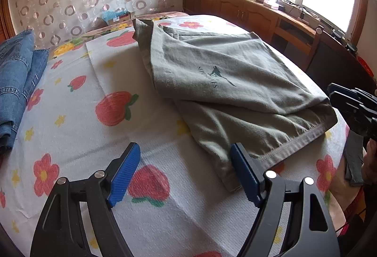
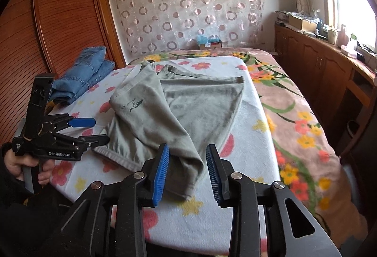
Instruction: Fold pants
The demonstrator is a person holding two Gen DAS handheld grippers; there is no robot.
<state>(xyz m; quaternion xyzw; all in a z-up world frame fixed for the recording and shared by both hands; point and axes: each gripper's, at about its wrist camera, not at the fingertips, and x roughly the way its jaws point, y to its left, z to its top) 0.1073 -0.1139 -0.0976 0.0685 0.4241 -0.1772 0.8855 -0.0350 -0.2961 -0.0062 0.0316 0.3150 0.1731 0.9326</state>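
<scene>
Grey-green pants (image 1: 235,82) lie partly folded on a white flowered cloth (image 1: 77,115), with a dark logo on the top layer. My left gripper (image 1: 185,171) is open and empty, low over the cloth at the near hem corner; its right finger touches or overlaps the hem. In the right wrist view the pants (image 2: 169,113) lie ahead. My right gripper (image 2: 187,172) is open, with the near folded corner lying between its fingers. The left gripper (image 2: 87,126) shows at the left of that view, open. The right gripper (image 1: 353,108) shows at the right edge of the left wrist view.
Folded blue jeans (image 1: 16,82) sit at the left edge of the cloth, also in the right wrist view (image 2: 87,73). The bed's flowered blanket (image 2: 301,120) extends right. A wooden cabinet (image 2: 329,64) with clutter runs under the window; a wooden wardrobe (image 2: 59,33) stands left.
</scene>
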